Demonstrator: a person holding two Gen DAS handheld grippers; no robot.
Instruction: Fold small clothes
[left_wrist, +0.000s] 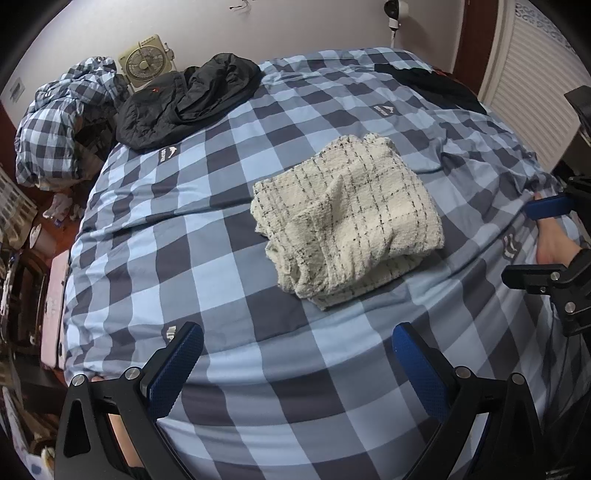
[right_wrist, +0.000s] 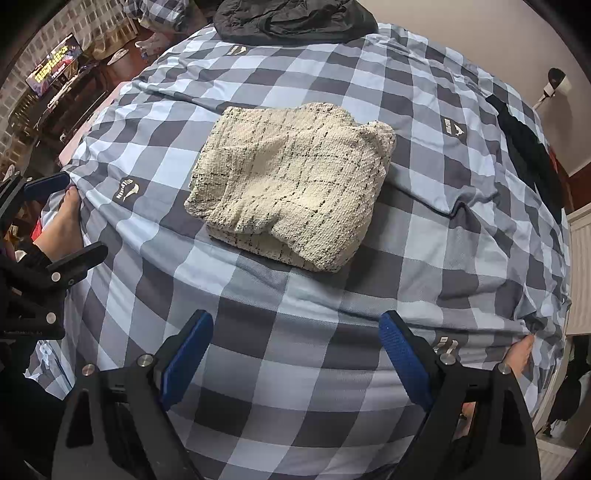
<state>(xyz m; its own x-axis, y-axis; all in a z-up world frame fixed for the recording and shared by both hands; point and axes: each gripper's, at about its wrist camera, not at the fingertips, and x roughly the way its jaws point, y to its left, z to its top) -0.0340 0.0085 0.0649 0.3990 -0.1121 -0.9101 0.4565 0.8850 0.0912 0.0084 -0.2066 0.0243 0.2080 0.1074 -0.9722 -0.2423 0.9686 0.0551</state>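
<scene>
Cream folded garment (right_wrist: 291, 184) mid-bed, black jacket (left_wrist: 184, 99) beyond; left claw (left_wrist: 295, 369), right claw (right_wrist: 295, 362) agape, empty.

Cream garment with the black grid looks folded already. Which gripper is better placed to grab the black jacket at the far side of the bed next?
Probably left. From the open left gripper, the crumpled black jacket lies far-left; the folded cream black-grid knit garment sits right of that path. From the open right gripper, the knit blocks the way.

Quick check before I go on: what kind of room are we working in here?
A bedroom, most likely: the work surface is a bed under a blue checked duvet, a cream knitted garment lies folded on it, and a box fan stands by the wall.
</scene>
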